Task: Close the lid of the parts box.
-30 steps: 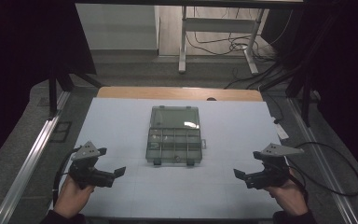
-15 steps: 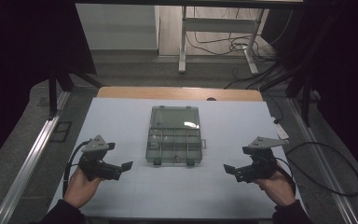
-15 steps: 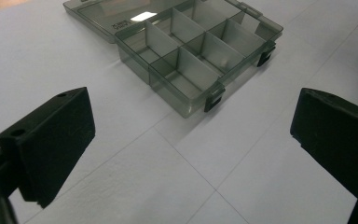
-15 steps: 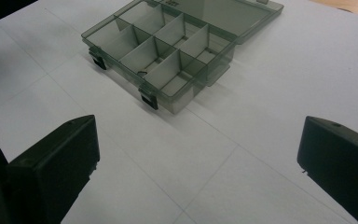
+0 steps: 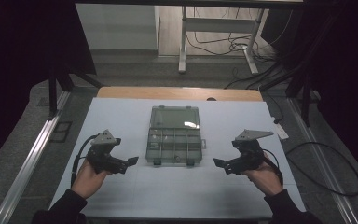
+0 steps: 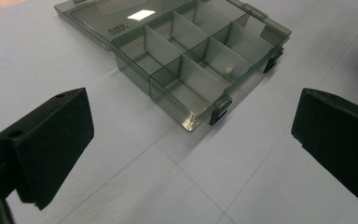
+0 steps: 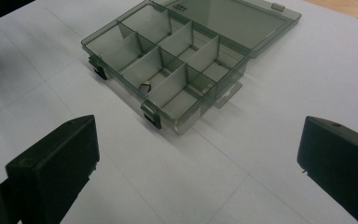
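Left gripper [image 5: 131,162] hovers low over the white table [image 5: 121,121], jaws spread wide and nothing between them, tips pointing in toward the middle. The person's left hand [image 5: 86,179] grips it from below, cable looping off its back end. In the left gripper view those two black jaws stand far apart at either side, bare table surface in the gap, and just beyond them sits the near corner of the organizer box [image 6: 200,60].

Across the table, the right gripper [image 5: 219,164] mirrors it: jaws parted just as wide, empty, tips aimed inward, held by the right hand [image 5: 263,177], grey three-cornered plate riding on top. The right gripper view gives the same story, both jaws out at the edges, with the box [image 7: 168,70] ahead and apart from them.

The box [image 5: 174,137] lies in the middle of the table, between the two grippers and touched by neither. It is smoky clear plastic and open, its lid [image 5: 175,118] folded flat on the far side. The tray is split by dividers into compartments, two black latches [image 6: 220,109] hanging off its near edge. One small pale item [image 7: 145,87] rests in a near-row compartment; what it is, I can't make out. The other compartments I can see into look bare.
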Demonstrator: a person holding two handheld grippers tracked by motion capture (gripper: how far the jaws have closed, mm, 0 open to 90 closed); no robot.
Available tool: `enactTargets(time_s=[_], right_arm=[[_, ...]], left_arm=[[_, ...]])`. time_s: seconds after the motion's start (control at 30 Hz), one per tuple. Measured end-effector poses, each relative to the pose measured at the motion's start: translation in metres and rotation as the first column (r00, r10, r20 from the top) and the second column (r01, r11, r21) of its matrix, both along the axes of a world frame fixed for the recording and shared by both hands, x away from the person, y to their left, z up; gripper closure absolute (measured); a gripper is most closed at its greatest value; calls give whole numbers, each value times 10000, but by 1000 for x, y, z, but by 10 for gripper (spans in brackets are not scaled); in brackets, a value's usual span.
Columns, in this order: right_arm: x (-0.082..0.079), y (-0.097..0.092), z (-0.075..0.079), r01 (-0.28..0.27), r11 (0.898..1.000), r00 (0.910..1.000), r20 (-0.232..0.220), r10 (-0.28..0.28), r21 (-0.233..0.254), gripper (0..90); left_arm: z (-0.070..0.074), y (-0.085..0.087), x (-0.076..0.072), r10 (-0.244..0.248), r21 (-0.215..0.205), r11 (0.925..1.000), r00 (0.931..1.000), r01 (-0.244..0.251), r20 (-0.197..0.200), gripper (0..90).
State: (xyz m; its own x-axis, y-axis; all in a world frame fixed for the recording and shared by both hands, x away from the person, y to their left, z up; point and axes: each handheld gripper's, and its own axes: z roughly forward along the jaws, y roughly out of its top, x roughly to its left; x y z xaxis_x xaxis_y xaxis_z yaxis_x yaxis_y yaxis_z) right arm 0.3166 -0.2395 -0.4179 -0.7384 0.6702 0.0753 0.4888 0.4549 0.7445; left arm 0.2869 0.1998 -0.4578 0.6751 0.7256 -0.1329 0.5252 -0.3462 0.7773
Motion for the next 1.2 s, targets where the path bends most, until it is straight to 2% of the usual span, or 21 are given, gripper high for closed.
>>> enactTargets(time_s=[0.2, 0.37, 0.6, 0.87, 1.03, 1.2], right_arm=[[10, 9, -1, -60, 10000, 10000, 71, 60, -12, 0], [19, 16, -2, -35, 10000, 9999, 104, 36, -34, 0], [31, 25, -5, -33, 9999, 10000, 45, 33, -135, 0], [46, 38, -8, -196, 9998, 9998, 63, 197, -97, 0], [54, 45, -9, -250, 9996, 9995, 182, 251, -95, 0], [63, 52, -10, -202, 9996, 9996, 214, 206, -192, 0]], left_arm=[[0, -2, 7, 57, 14, 10000, 10000, -57, -28, 0], [-2, -4, 17, 39, 263, 9996, 10000, -40, 38, 0], [-4, -6, 26, 2, 251, 9997, 10000, -2, 12, 0], [-6, -11, 35, 57, 507, 9987, 10000, -59, 49, 0], [-6, -13, 41, 106, 361, 9993, 9999, -106, 17, 0], [-7, -15, 46, 186, 467, 9987, 9998, -189, 60, 0]])
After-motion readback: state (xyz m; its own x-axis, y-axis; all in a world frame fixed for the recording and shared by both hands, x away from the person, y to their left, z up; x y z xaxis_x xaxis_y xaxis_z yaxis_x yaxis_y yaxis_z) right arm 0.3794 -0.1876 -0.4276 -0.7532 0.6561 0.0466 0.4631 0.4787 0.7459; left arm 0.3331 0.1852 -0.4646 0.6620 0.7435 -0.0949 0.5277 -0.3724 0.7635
